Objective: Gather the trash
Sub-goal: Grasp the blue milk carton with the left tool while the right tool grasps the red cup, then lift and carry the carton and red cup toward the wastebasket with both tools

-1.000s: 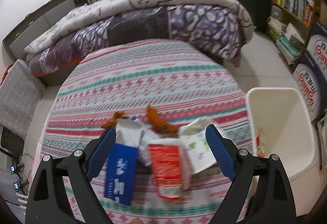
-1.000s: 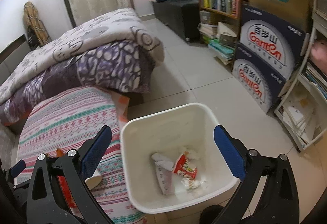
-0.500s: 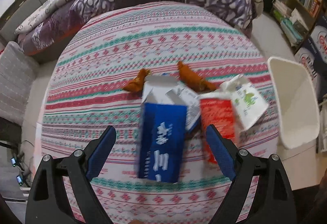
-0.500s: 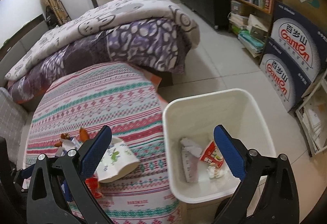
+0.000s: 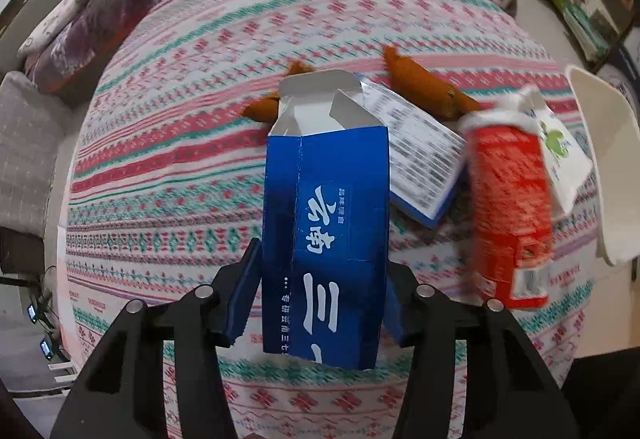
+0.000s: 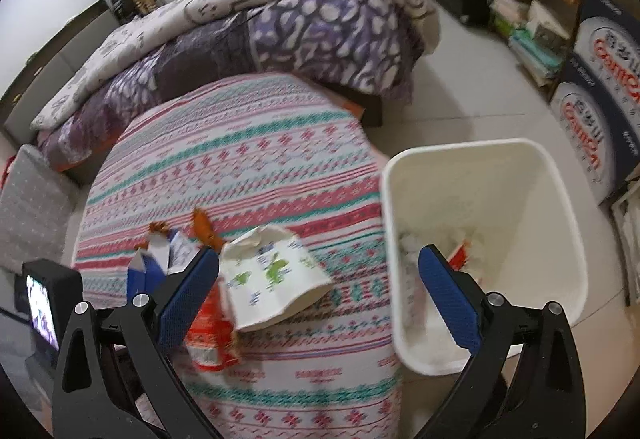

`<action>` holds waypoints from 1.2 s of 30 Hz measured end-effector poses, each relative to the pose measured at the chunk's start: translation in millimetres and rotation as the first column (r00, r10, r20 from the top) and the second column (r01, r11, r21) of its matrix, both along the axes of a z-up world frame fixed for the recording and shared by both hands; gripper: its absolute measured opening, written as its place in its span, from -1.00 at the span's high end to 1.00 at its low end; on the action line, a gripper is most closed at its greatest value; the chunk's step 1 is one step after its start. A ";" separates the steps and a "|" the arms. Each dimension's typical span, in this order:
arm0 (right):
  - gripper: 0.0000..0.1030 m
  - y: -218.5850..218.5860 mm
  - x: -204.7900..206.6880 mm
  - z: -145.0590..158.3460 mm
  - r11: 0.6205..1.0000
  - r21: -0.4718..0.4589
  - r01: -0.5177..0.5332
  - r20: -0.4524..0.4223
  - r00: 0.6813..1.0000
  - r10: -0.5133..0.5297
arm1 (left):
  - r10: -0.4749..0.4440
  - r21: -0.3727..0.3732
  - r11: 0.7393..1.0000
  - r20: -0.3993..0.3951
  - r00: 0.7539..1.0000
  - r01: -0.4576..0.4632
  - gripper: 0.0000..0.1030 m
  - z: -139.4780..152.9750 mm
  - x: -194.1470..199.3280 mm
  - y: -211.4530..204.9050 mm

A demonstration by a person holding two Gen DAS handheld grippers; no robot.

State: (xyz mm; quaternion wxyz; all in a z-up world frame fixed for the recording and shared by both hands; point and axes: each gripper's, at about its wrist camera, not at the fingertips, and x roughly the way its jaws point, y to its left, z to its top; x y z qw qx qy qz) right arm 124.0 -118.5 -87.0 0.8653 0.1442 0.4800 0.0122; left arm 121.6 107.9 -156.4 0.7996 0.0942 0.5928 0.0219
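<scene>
Blue carton lengthwise, open end away.

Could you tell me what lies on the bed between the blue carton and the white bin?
In the left wrist view, between the blue carton and the white bin lie a barcode-printed box, a red package and a white paper cup.

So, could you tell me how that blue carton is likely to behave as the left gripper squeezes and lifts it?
The blue carton looks empty, its top flaps open, so probably light. Thin card walls may buckle inward under the left gripper, whose jaws have just been closing around it. Being long, its free end may sag or swing when raised.
</scene>
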 end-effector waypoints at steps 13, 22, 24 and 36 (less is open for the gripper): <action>-0.54 90.0 -1.4 -22.2 0.955 -0.043 -0.292 -0.096 0.953 0.287 | 0.118 -0.112 0.989 0.151 0.981 -0.102 0.05 44.8 -5.7 58.4; -0.05 122.1 2.7 -46.2 0.929 -0.084 -0.362 -0.171 0.923 0.344 | 0.168 -0.140 0.980 0.200 0.965 -0.141 0.05 60.0 -9.9 78.3; 0.27 125.6 3.8 -48.1 0.927 -0.075 -0.368 -0.172 0.920 0.352 | 0.177 -0.145 0.978 0.197 0.964 -0.150 0.05 57.2 -9.5 81.7; 0.29 119.9 0.2 -2.1 0.956 -0.044 -0.290 0.088 0.952 0.293 | 0.270 -0.188 0.957 0.290 0.918 -0.222 0.04 74.1 -11.2 94.2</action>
